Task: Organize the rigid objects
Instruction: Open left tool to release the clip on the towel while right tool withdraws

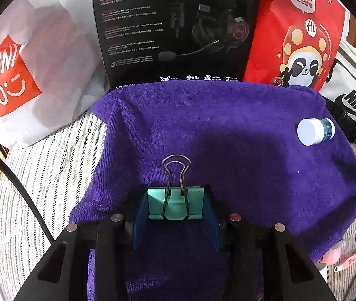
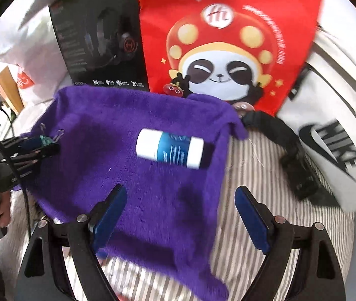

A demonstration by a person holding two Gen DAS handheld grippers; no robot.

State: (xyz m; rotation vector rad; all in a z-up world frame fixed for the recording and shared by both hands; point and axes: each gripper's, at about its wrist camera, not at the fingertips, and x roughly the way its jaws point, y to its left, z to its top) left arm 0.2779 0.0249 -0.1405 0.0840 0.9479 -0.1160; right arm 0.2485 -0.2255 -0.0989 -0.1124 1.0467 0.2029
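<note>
Fuzzy purple cloth (image 1: pixel 228 135), binder clip (image 1: pixel 175 204) of matt teal with wire handles (metal), smooth plastic bottle (image 2: pixel 169 148)

I see a striped bedsheet (image 1: pixel 52 165) lower left, and along the frame's top a white Miniso bag (image 1: pixel 27 57), black headset box (image 1: pixel 175 25), red panda bag (image 1: pixel 300 32).

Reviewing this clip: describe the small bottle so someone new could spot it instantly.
Find the purple towel spread over the striped sheet, in front of the red panda bag. The bottle lies on its side near the towel's right edge. It is the only white cylinder with a blue label; the green clip sits in the left claw.
</note>
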